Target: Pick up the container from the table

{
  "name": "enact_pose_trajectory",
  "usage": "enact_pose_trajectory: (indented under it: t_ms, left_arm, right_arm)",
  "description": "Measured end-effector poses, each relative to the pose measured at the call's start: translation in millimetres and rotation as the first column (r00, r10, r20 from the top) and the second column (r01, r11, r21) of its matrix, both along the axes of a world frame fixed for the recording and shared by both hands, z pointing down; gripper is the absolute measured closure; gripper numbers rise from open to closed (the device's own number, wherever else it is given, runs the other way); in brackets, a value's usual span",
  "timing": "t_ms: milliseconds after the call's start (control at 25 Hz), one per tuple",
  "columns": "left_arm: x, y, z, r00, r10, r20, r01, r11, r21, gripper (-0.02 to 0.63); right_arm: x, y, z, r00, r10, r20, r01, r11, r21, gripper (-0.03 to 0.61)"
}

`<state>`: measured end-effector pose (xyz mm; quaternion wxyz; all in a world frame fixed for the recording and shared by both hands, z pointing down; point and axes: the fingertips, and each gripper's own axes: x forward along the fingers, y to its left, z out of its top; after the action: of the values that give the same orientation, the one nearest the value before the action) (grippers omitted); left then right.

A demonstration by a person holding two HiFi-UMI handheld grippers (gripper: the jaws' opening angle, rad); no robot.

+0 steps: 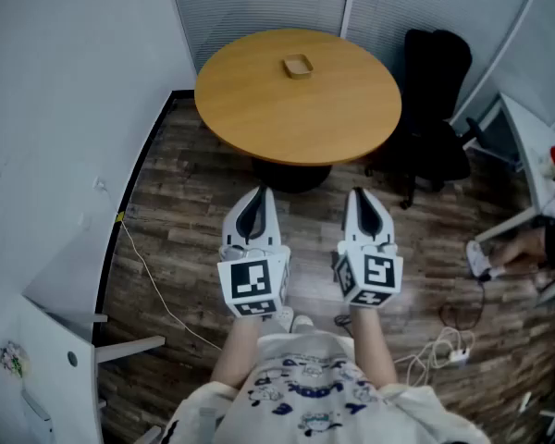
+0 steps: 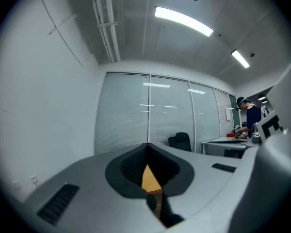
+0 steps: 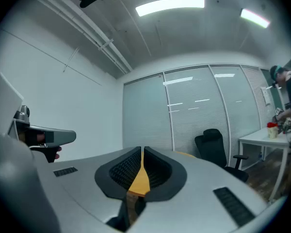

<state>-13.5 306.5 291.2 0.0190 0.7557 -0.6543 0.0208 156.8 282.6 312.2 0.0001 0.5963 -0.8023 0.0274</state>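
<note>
**A:** Head view puts the container (image 1: pixel 298 66) on the far half of the round worktop (image 1: pixel 250 123)?

**B:** Yes. The left gripper (image 1: pixel 257 195) and right gripper (image 1: pixel 362 195) hang near the person, well short of it. Both have their jaws closed together and hold nothing.

**A:** Risk?

**B:** Arriving with the jaws closed would likely shove the light container across the smooth top.

**A:** Its lie?

**B:** Flat. The long axis seems to run left to right, though it is small.

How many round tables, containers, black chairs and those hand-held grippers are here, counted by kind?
Round table: 1
Container: 1
Black chair: 1
Grippers: 2, left gripper and right gripper
Total: 5
</note>
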Motion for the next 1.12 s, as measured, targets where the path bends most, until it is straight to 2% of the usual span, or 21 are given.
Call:
enact_pose_trajectory:
  t_ms: [320,720,1120]
  left_arm:
    - [0,-4,0,1.000,-0.001,-0.016,0.001,1.000,0.002,0.612]
    - [-7,-16,8,1.000,0.007,-0.003,-0.007,1.000,-0.010,0.612]
    - [-17,-34,21,0.999,0.033,-0.003,-0.033,0.999,-0.030,0.612]
  right_arm:
    - [-1,-2,-1,1.000,0.005,0.000,-0.005,1.000,-0.016,0.557]
    - [-5,-15,5,1.000,0.014,0.026,-0.014,1.000,-0.011,0.557]
    - [-11,-28,20,0.999,0.043,0.012,-0.043,0.999,-0.027,0.557]
